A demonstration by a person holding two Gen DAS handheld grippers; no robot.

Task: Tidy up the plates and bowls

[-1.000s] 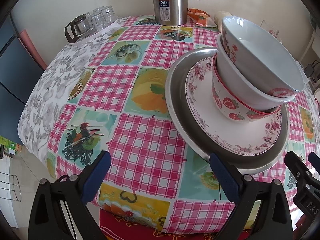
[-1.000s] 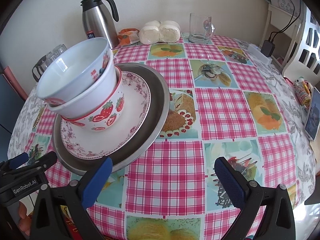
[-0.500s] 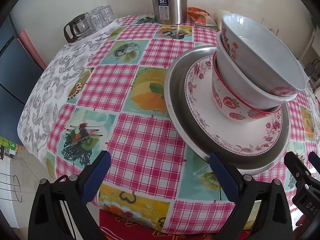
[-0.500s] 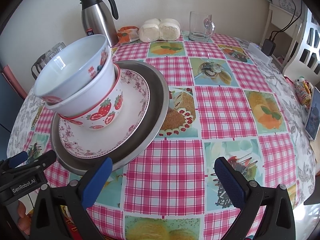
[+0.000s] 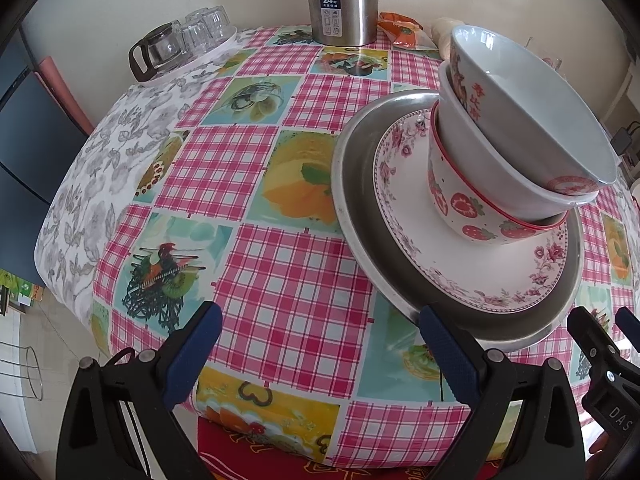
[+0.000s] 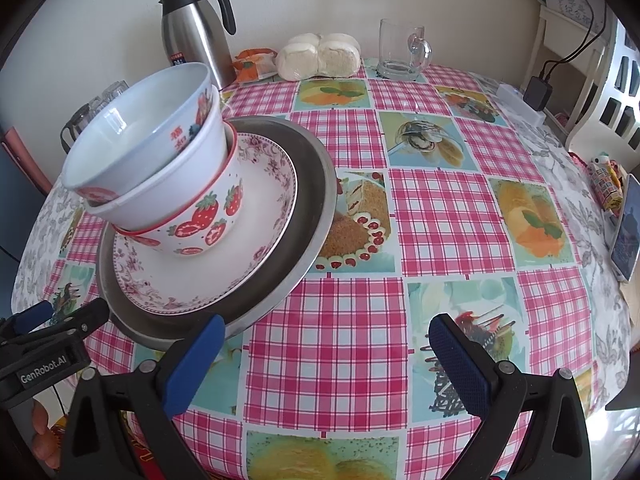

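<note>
On the table: a round top under a pink-checked oilcloth with fruit and cake pictures [image 5: 288, 280], with one tall stack of crockery on it.
Stack base: a wide grey metal plate [image 5: 360, 184] [image 6: 316, 184] lies on the cloth, towards the near edge.
Next layer: a white plate with a pink floral rim [image 5: 480, 264] [image 6: 224, 276] lies inside the metal plate.
Bowls: a white bowl with red strawberries [image 5: 460, 204] [image 6: 208, 220] stands on the floral plate; a plain white bowl [image 5: 472, 144] [image 6: 188, 176] is nested in it, and a white bowl with red lettering and a flower pattern [image 5: 532, 108] [image 6: 136, 132] is on top, all three leaning to one side.
Left gripper [image 5: 320, 344]: blue-padded jaws spread wide, nothing between them, low at the near table edge; its right finger [image 5: 444, 344] is just beside the metal plate's rim, and I can't tell if they touch.
Right gripper [image 6: 324, 356]: jaws spread wide too, empty, over bare checked cloth; its left finger [image 6: 196, 356] is close against the metal rim.
Far side: a steel vacuum jug with a black handle [image 6: 192, 36] [image 5: 344, 0], a clear glass mug [image 6: 402, 52], pale buns in a bag [image 6: 320, 56] and an orange snack packet [image 6: 252, 65].
Far left: a glass teapot and tumblers on a white tray [image 5: 180, 40].
</note>
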